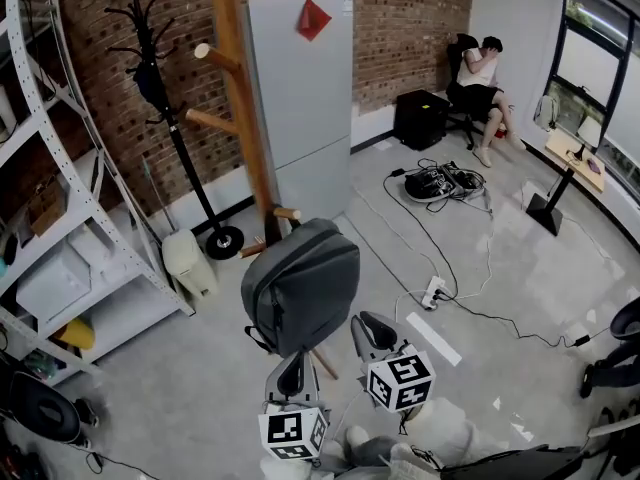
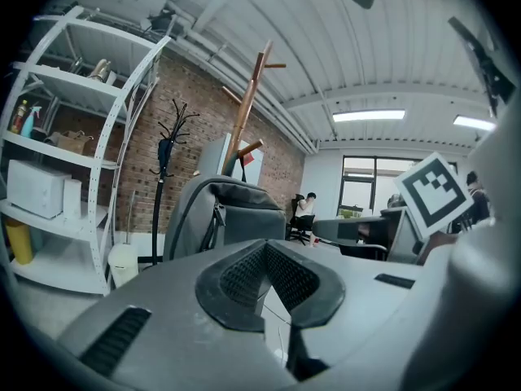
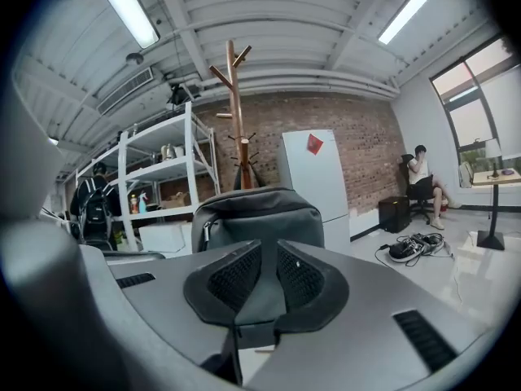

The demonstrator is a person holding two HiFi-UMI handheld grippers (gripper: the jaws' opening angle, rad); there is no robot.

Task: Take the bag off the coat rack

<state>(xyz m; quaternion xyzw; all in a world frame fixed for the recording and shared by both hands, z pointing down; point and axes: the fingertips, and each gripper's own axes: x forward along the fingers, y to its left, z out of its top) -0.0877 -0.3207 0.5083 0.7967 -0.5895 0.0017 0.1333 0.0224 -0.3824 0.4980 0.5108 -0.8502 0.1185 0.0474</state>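
Note:
The grey backpack (image 1: 300, 283) hangs off the floor, upright, in front of the foot of the wooden coat rack (image 1: 240, 88). My left gripper (image 1: 290, 373) sits just under the bag's bottom edge, and my right gripper (image 1: 375, 330) is at its lower right. In the left gripper view the bag (image 2: 224, 218) stands ahead and to the left. The left gripper (image 2: 264, 251) has its jaws together, with a dark strap running down below them. In the right gripper view the bag (image 3: 260, 214) fills the middle. The right gripper (image 3: 269, 255) is shut on grey strap material. The rack (image 3: 236, 112) rises behind.
A black coat stand (image 1: 170, 118) and a white shelving unit (image 1: 70, 198) are on the left. A pale cabinet (image 1: 305, 98) stands behind the rack. A power strip and cables (image 1: 435, 290) lie on the floor to the right. A person (image 1: 480, 78) sits at the back.

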